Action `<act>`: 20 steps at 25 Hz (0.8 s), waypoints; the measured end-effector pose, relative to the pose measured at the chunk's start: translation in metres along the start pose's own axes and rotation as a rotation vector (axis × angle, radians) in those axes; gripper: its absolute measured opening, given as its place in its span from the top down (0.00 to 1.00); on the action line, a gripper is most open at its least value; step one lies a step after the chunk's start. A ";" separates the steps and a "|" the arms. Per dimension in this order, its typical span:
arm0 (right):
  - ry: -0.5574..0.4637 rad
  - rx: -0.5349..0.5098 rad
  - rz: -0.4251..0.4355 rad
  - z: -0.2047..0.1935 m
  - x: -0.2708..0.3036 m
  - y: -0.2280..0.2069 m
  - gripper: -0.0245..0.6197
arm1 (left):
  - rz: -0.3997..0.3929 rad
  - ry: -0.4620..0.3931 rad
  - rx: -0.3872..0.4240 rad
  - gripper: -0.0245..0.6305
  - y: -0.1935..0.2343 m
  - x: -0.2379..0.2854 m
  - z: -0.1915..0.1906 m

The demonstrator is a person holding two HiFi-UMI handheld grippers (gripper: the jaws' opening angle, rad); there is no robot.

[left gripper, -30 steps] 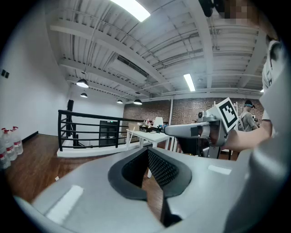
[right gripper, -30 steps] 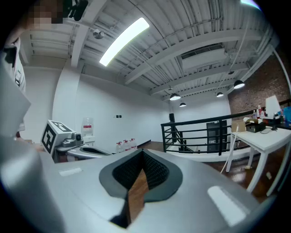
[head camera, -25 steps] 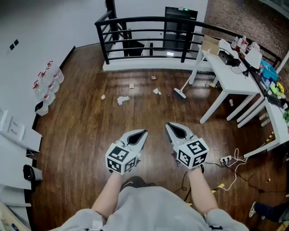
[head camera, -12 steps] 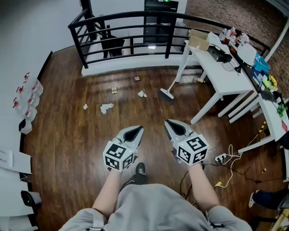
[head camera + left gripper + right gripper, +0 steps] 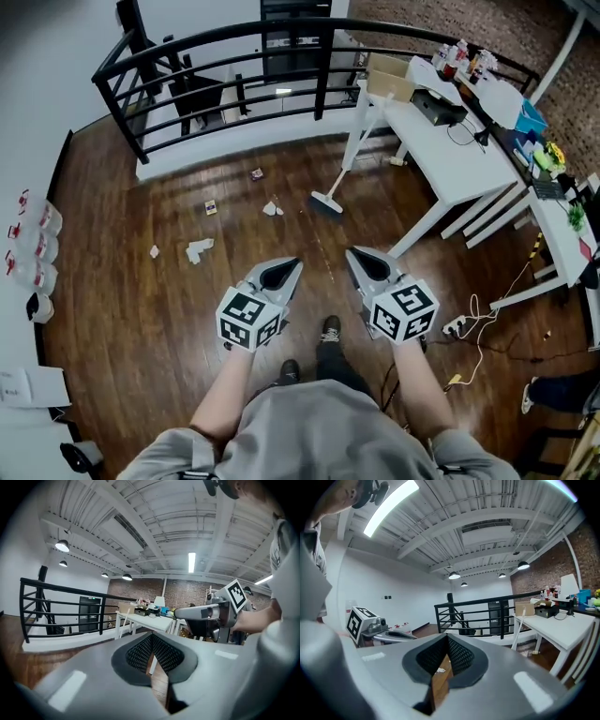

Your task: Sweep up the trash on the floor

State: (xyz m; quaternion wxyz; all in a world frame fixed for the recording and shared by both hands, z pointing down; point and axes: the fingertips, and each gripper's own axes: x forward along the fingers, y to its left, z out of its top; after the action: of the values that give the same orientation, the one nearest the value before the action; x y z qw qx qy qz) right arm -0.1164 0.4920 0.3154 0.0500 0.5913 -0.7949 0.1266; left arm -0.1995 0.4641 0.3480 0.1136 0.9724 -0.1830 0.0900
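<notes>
Scraps of trash lie on the dark wood floor ahead: a white crumpled paper (image 5: 198,249), a small white bit (image 5: 155,251), a card-like scrap (image 5: 211,207), a white wad (image 5: 272,208) and a reddish scrap (image 5: 256,173). A white broom (image 5: 349,150) leans against the white table (image 5: 450,159), its head (image 5: 326,203) on the floor. My left gripper (image 5: 292,263) and right gripper (image 5: 352,253) are held side by side at waist height, both shut and holding nothing, well short of the trash and the broom. The left gripper (image 5: 151,635) and right gripper (image 5: 446,638) show their pads meeting at the tips.
A black railing (image 5: 225,75) fences the far side of the floor. The cluttered white table stands at the right, with a power strip and cables (image 5: 469,330) on the floor beside it. Plastic bottles (image 5: 33,248) line the left wall. The person's shoes (image 5: 330,328) show below the grippers.
The person has walked forward and turned right: trash, broom and railing have slid left and nearer in the head view. Both grippers stay shut, side by side.
</notes>
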 end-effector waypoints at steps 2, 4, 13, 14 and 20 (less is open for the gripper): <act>-0.006 0.008 -0.006 0.004 0.015 -0.029 0.96 | -0.015 0.014 0.003 0.96 0.009 0.031 0.004; -0.016 0.011 -0.007 0.011 0.032 -0.063 0.96 | -0.030 0.028 0.012 0.96 0.019 0.066 0.009; -0.044 0.030 0.033 0.060 0.108 -0.225 0.96 | -0.037 0.057 0.042 0.96 0.060 0.225 0.059; -0.050 0.034 0.033 0.066 0.113 -0.240 0.96 | -0.035 0.061 0.042 0.96 0.064 0.238 0.063; -0.047 0.069 0.001 0.074 0.155 -0.319 0.96 | -0.029 0.075 0.033 0.96 0.105 0.310 0.076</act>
State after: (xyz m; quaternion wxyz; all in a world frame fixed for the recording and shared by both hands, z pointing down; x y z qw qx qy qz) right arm 0.1466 0.2428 0.3247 0.0110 0.5952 -0.7912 0.1401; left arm 0.0557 0.2456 0.3616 0.1056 0.9726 -0.1630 0.1278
